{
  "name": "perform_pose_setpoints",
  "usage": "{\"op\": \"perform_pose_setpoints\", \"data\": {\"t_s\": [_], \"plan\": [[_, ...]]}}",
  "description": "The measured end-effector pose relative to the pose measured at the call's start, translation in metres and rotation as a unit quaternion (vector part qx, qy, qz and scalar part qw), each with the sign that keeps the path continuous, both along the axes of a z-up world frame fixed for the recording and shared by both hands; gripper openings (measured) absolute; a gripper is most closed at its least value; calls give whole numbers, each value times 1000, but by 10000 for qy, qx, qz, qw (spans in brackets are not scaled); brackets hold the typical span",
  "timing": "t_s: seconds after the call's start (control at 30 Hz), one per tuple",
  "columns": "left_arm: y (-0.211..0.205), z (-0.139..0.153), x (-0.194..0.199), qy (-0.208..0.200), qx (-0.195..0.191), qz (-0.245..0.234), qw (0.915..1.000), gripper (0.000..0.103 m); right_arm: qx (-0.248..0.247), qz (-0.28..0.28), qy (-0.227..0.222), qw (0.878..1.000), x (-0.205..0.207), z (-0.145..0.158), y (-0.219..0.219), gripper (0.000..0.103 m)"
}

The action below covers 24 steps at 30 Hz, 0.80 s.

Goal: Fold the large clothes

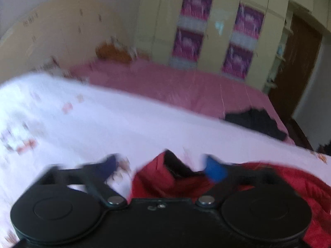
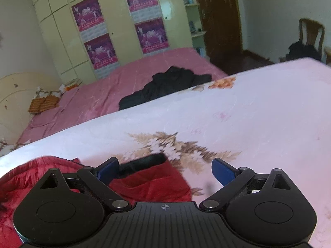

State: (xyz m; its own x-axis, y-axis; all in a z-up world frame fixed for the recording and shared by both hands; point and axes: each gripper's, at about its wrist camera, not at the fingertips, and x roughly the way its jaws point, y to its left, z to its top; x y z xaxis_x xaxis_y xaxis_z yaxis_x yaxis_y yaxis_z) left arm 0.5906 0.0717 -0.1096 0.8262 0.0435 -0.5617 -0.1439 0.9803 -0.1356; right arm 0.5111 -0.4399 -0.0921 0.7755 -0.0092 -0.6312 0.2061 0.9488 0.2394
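Nearest the lenses, both tools hanging with jaws spread wide and gripping nothing. Left gripper [image 1: 163, 166] hovering over a bunched corner of the red padded jacket [image 1: 165, 177], blue fingertips [image 1: 215, 170] standing clear on either side of the cloth, not pressing it; view here badly blurred. Right gripper [image 2: 165, 170] likewise released, one blue pad [image 2: 108, 170] just beside the jacket's dark-lined cuff or hem [image 2: 144, 162], the other pad over bare sheet. Red padded jacket [image 2: 153, 179] lying crumpled on the white floral bedspread [image 2: 238, 113], spreading toward the lower left of the right wrist view and the lower right of the left wrist view. Beyond the bedspread's far edge, stretching away, a pink bed sheet [image 2: 128, 78] carrying a black garment [image 2: 165, 84] in a heap. Further still, sitting near the cream headboard [image 2: 14, 91], orange patterned cushions [image 2: 44, 101]. At the far wall, standing tall, a pale wardrobe [image 2: 62, 37] bearing four purple posters [image 2: 88, 13], a brown door [image 2: 219, 14] beside it, and a wooden chair [image 2: 311, 33] in the corner with something dark piled on it.
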Motion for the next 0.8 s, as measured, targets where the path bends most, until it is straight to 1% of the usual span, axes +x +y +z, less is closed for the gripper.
{"op": "perform_pose_setpoints", "data": {"t_s": [0.03, 0.1, 0.13, 0.23, 0.27, 0.33, 0.4, 0.47, 0.57, 0.63, 0.7, 0.77, 0.8], "plan": [[-1, 2, -2, -102, 62, -37, 9999, 98, -23, -4, -67, 10000, -1, 3, 0, 96], [-3, 5, -5, -58, 147, -163, 9997, 94, -101, -25, -201, 9997, -5, 8, 0, 96], [-4, 7, -9, -66, 130, -239, 9996, 94, -128, 1, -266, 9996, -8, 12, 1, 96], [-15, 8, -21, -81, 162, -566, 9982, 93, -249, 283, -410, 9984, -17, 22, 14, 96], [-23, 7, -25, -77, 248, -750, 9968, 93, -363, 428, -422, 9975, -20, 23, 23, 84], [-45, 1, -29, 50, 543, -1095, 9925, 89, -467, 738, -318, 9957, -23, 20, 43, 64], [-63, -9, -31, 145, 729, -1279, 9890, 81, -385, 984, -190, 9942, -22, 11, 62, 62], [-71, -20, -28, 300, 700, -1278, 9889, 78, -394, 1148, -107, 9926, -19, 0, 83, 62], [-73, -37, -20, 496, 760, -1047, 9904, 76, -491, 1313, -15, 9901, -12, -15, 107, 62], [-69, -46, -16, 622, 802, -918, 9906, 76, -636, 1263, 51, 9899, -6, -27, 111, 62], [-65, -55, -16, 633, 864, -828, 9908, 78, -799, 1170, 153, 9898, 0, -40, 112, 62], [-60, -62, -15, 628, 941, -766, 9906, 80, -1110, 1073, 262, 9877, 4, -55, 108, 62], [-57, -66, -15, 644, 901, -706, 9913, 80, -1264, 1049, 290, 9860, 6, -63, 106, 62]]}}
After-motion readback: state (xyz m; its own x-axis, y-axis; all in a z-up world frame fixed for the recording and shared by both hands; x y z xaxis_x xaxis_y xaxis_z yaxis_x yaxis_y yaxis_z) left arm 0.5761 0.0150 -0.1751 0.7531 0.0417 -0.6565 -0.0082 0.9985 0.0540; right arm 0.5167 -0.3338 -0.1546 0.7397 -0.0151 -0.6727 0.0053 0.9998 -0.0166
